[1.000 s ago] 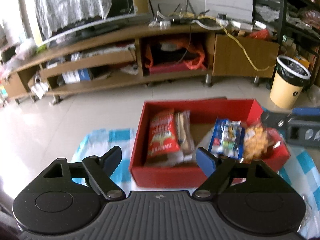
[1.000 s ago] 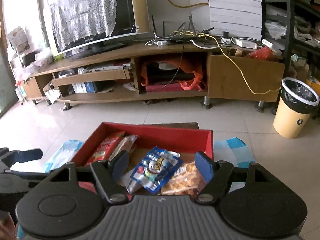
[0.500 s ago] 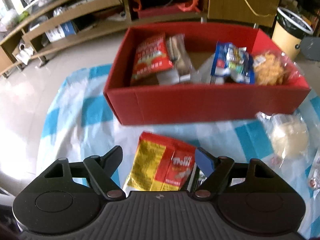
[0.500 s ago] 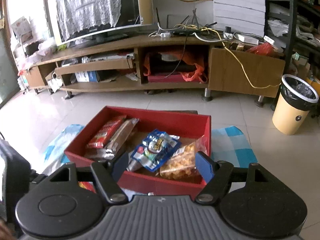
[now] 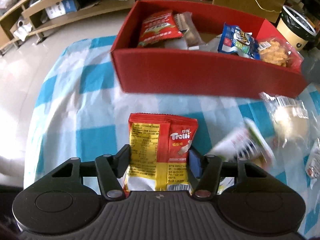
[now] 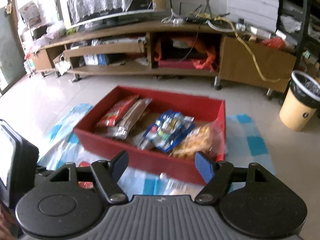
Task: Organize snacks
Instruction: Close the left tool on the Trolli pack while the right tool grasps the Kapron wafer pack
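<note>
In the left wrist view, the left gripper (image 5: pixel 159 156) points steeply down at a blue-and-white checked cloth (image 5: pixel 96 108). Its jaws have just been closing, and both pads now press the sides of a red and yellow Trolli gummy packet (image 5: pixel 160 146) that lies on the cloth, just in front of the red box (image 5: pixel 200 76). The box holds a red snack bag (image 5: pixel 158 28), a brown wrapper (image 5: pixel 190 30), a blue packet (image 5: pixel 238 40) and a clear bag of yellow crisps (image 5: pixel 274 54). To the right of the pinched packet, on the cloth, lie a blurred white-and-green packet (image 5: pixel 246 142) and a clear bag with a pale round bun (image 5: pixel 290 122).

In the right wrist view, the right gripper (image 6: pixel 161 164) hangs above the near wall of the red box (image 6: pixel 144 158), its jaws spread with nothing between the pads. Beyond them the same snacks lie in the box. At the lower left edge, part of the left gripper's body (image 6: pixel 18 160) shows. A yellow bin (image 6: pixel 300 108) stands on the floor at the right.
</note>
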`<state>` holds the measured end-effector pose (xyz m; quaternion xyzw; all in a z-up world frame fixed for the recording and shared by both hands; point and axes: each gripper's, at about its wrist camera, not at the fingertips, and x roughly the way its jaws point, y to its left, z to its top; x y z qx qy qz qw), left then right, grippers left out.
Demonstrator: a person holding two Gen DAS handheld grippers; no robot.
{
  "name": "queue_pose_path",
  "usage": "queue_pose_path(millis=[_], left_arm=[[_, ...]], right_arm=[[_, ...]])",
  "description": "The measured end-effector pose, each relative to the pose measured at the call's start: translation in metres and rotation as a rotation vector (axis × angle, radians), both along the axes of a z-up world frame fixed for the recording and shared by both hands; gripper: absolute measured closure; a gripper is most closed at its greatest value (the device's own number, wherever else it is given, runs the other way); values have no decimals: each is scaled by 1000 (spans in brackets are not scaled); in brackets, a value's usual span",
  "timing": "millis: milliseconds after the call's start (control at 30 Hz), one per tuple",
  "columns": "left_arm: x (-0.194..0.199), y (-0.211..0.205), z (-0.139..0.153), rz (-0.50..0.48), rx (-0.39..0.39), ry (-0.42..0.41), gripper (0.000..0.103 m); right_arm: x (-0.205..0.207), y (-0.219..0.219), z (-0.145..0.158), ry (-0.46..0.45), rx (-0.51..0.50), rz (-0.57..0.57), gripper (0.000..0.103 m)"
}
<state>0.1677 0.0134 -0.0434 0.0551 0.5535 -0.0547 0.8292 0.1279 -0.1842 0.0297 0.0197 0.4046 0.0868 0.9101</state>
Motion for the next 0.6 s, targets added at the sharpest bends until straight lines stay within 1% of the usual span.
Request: queue_pose_path(millis=[200,267,333,400,433,467,500,567,600], left_arm=[[-21,11,5,26,-9,27,39],[-27,15,9,36,-15,30,38],[-31,19,13,40,-26,35,37],[-29,22,13,45,-26,28,37],[-29,24,13,45,-22,25,38],[-28,25,12,44,-17,26,37],[-27,27,12,45,-13,28,35],[-24,31,7,53,-11,37,33],[-24,33,4,59,-8,47,29]], right_arm=[[-9,18,-27,109,-24,46,34],[-9,26,-39,140,-31,77,34],[-8,37,-53,171,-60,115,33],[-8,47,-61,176,-90,160,27],[-8,53,-64,165,-107,183,23],[-7,56,-65,160,-118,195,23],[-4,59,-68,175,-120,198,23],[2,60,-71,196,-96,181,23],[5,61,-73,204,-89,178,23]])
